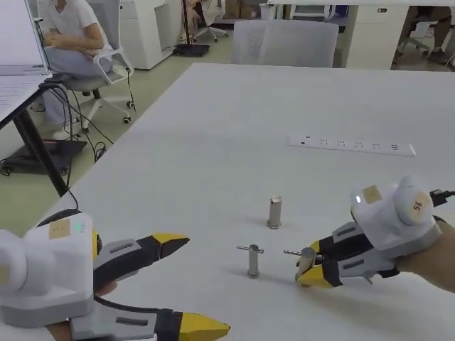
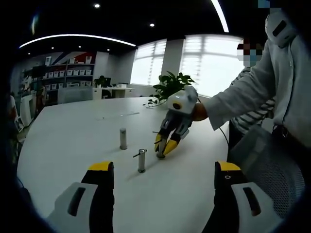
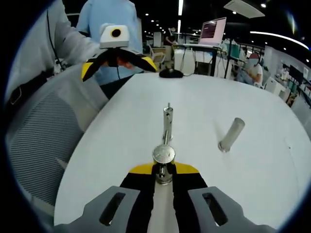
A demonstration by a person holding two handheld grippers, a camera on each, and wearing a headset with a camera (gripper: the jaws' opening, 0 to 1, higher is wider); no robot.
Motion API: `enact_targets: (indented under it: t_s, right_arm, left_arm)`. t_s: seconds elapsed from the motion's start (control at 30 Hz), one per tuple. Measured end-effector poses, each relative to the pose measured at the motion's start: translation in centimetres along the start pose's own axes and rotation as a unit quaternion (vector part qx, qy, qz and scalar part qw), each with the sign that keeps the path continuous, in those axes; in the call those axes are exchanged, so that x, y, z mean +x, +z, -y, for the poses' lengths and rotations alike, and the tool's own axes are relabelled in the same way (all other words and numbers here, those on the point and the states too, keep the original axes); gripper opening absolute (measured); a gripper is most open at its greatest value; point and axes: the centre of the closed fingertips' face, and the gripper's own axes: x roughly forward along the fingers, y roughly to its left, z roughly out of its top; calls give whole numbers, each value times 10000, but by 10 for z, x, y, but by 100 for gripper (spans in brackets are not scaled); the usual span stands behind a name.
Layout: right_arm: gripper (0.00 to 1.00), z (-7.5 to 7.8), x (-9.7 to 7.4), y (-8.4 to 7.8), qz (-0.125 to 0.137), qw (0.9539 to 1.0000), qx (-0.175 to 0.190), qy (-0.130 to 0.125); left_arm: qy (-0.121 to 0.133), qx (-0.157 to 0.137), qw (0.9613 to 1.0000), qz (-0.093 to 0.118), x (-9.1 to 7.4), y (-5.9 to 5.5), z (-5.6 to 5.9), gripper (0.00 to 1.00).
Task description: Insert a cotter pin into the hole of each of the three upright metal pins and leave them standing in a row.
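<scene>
The right hand-held gripper (image 1: 310, 275) had its yellow-tipped jaws closed on a short metal pin (image 1: 308, 254), gripping it low on the shaft so that the round head showed just above the jaw tips in the right gripper view (image 3: 164, 154). The pin was silver-grey and cylindrical and stood at the surface (image 1: 213, 156); whether its base touched could not be told. A thin cotter pin (image 1: 291, 252) stuck out sideways from near its top, toward the other pins. The right hand-held gripper lay low and nearly level over the surface, reaching in from the person's right with its jaws pointing left.

Just beside it stood the middle pin (image 1: 253, 263), upright, with a second cotter pin (image 1: 250, 249) crossing its top like a small bar. Beyond that, a little apart, the far pin (image 1: 274, 212) stood upright with a plain top, shorter and thicker in look.

The left hand-held gripper (image 1: 202, 284) hovered near the person's side of the surface, well apart from the pins, its jaws spread wide and gripping nothing. It pointed right, toward the row.

A white power strip (image 1: 352, 145) lay farther back on the pale surface.
</scene>
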Motion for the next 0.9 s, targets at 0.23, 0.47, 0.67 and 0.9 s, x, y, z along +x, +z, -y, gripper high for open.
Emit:
enact_targets:
  t_s: [0.23, 0.47, 0.67, 0.9]
  right_arm:
    - [14, 0, 5, -3, -41, 10000, 25, 40]
    - [14, 1, 6, -2, 15, 10000, 43, 61]
    - [15, 1, 6, -1, 36, 10000, 68, 62]
    - [17, -1, 6, 1, 73, 9998, 169, 73]
  left_arm:
    - [11, -4, 10000, -3, -2, -1, -3, 85]
    - [-17, -14, 10000, -21, -3, -1, -3, 85]
    - [-13, -9, 10000, -25, -4, 0, -4, 84]
    - [-18, 0, 10000, -20, -4, 1, -1, 84]
